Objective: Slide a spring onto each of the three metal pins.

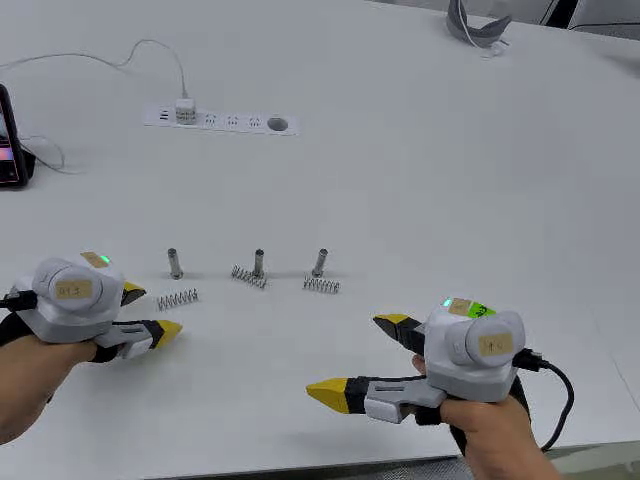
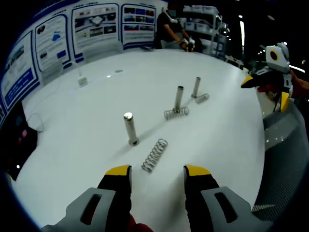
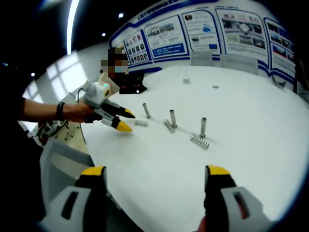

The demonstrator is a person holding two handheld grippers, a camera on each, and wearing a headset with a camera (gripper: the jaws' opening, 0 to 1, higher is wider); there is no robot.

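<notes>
Three pins: left pin [image 1: 175,263], middle pin [image 1: 259,263], right pin [image 1: 320,262]; smooth metal cylinders, upright in a row on the white desk [image 1: 400,180].
Springs: left spring [image 1: 177,298], middle spring [image 1: 249,276], right spring [image 1: 321,285]; wire coils lying flat, one just beside each pin's foot, long axes roughly along the row.
Writing: tags [image 1: 72,291] and posters [image 2: 96,21] too blurred to read.
Left gripper [image 1: 158,310]: yellow-tipped jaws apart, near left spring.
Right gripper [image 1: 350,355]: jaws wide apart, well short of the springs.

White workbench [image 1: 420,170], poster-lined wall [image 3: 207,34], bright ceiling strip light [image 3: 73,21]

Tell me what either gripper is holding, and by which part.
Nothing is held: left gripper and right gripper are open and empty; the springs lie on the table.
</notes>
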